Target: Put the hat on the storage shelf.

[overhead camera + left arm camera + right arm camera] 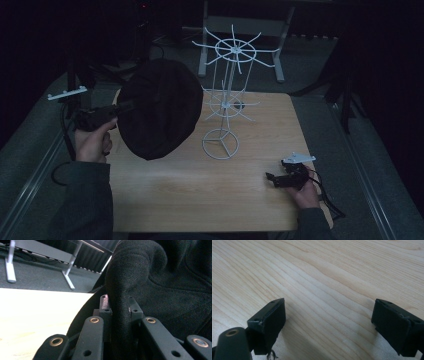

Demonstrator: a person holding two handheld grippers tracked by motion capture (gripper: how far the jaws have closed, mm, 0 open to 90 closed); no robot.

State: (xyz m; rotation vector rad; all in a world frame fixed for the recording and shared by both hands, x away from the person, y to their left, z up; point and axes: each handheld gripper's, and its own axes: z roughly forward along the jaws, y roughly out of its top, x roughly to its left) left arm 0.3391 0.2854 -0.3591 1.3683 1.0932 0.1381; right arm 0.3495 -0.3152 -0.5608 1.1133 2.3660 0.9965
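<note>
A black fabric hat [160, 107] hangs in the air above the left part of the wooden table [200, 195], held up beside a white wire display stand [226, 95]. My left gripper [121, 109] is shut on the hat's edge. In the left gripper view a fold of the black hat [125, 290] is pinched between the jaws of the left gripper [119, 307]. My right gripper [272, 178] rests low over the table at the right front, open, with bare wood between the jaws of the right gripper [328, 315].
The wire stand has two tiers of radiating hooks and a round base [220, 144] on the table's middle. White desk legs [202, 45] stand on the floor beyond the table. A cable [327, 197] trails from the right gripper.
</note>
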